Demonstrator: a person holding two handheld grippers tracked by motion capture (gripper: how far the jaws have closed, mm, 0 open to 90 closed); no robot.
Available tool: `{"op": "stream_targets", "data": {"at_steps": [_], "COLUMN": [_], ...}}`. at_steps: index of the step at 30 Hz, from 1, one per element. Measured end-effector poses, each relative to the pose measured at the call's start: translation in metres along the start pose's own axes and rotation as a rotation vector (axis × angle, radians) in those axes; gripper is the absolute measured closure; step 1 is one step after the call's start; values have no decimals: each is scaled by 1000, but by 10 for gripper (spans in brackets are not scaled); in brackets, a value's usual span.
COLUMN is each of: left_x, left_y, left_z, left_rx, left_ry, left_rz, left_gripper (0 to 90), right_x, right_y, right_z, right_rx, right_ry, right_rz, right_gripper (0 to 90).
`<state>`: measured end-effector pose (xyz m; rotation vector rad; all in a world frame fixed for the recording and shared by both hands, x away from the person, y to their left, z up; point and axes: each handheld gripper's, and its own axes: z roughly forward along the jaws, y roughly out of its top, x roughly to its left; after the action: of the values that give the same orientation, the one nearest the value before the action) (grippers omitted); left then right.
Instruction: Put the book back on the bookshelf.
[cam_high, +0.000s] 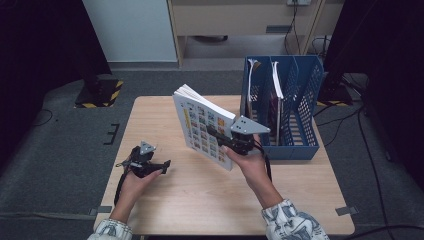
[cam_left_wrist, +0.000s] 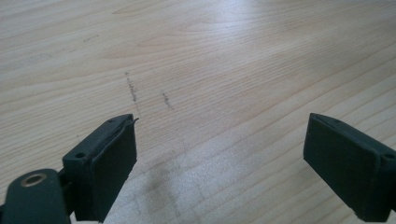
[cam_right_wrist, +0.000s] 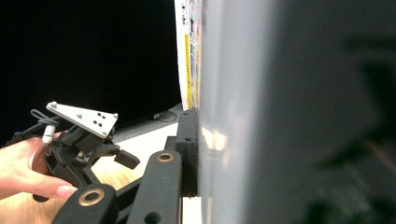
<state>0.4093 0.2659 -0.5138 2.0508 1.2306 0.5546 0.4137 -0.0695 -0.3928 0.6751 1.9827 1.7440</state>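
The book (cam_high: 204, 126), a thick paperback with a white cover printed with rows of small coloured pictures, is held up in the air above the middle of the wooden table (cam_high: 165, 200), tilted, with its page edges facing up and to the right. The right gripper (cam_high: 220, 136) clamps it near its lower right edge: its black jaws are closed on the book, one jaw lying flat against the picture cover. In the right gripper view that jaw presses against the cover (cam_right_wrist: 189, 51), with the book's glossy surface very close to the camera and blurred. The right hand (cam_high: 252, 167) grips the tool from below, forearm coming up from the bottom of the high view in a patterned sleeve.

The left gripper (cam_high: 161, 166) rests low at the left side of the table, well apart from the book. Its jaws stand wide apart with nothing between them; the left gripper view shows bare wood grain and a few faint dark scuffs between the two pads. The left hand (cam_high: 136, 180) holds it with the jaws pointing toward the table's middle.

A blue mesh file rack (cam_high: 305, 95) stands at the table's far right, just behind the raised book, with a couple of books upright in its slots.
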Motion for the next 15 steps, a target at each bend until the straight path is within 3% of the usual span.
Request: {"op": "stream_targets", "data": {"at_steps": [15], "left_x": [-2], "left_y": [-6], "left_z": [12], "left_rx": [73], "left_ry": [-1], "left_rz": [17], "left_gripper": [80], "right_x": [-3], "right_y": [3], "right_z": [-6], "right_rx": [-10], "right_ry": [-7], "right_rz": [5], "right_gripper": [738]}}
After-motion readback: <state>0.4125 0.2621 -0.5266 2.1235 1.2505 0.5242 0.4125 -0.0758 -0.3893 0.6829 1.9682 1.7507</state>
